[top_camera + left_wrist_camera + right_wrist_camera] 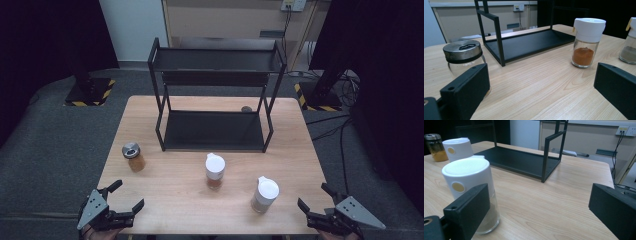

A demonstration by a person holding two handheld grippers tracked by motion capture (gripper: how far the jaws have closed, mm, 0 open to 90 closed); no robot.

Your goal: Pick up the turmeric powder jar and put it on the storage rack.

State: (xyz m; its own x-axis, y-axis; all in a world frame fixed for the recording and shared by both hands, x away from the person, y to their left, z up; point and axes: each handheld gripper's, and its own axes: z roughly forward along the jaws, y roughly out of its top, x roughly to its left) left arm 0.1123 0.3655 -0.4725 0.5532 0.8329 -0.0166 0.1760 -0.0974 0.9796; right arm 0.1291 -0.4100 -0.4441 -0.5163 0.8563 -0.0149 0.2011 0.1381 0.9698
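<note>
Three spice jars stand on the wooden table [175,200]. A metal-lidded jar [133,156] [464,58] [434,147] is at the left. In the middle stands a white-capped jar of orange powder [215,171] [586,41] [457,148]. A white-capped jar of pale powder [263,194] [471,192] [629,42] is at the right. A black two-tier rack [215,95] [529,43] [521,160] stands behind them, both shelves bare. My left gripper [128,195] [541,90] is open at the front left corner. My right gripper [314,196] [539,212] is open at the front right corner, the pale jar beside its left jaw.
A small dark round object [246,108] lies on the table behind the rack. Grey carpet [50,150] surrounds the table. Stand bases with yellow-black tape [90,92] [320,97] sit at the back, and cables [330,130] trail on the right.
</note>
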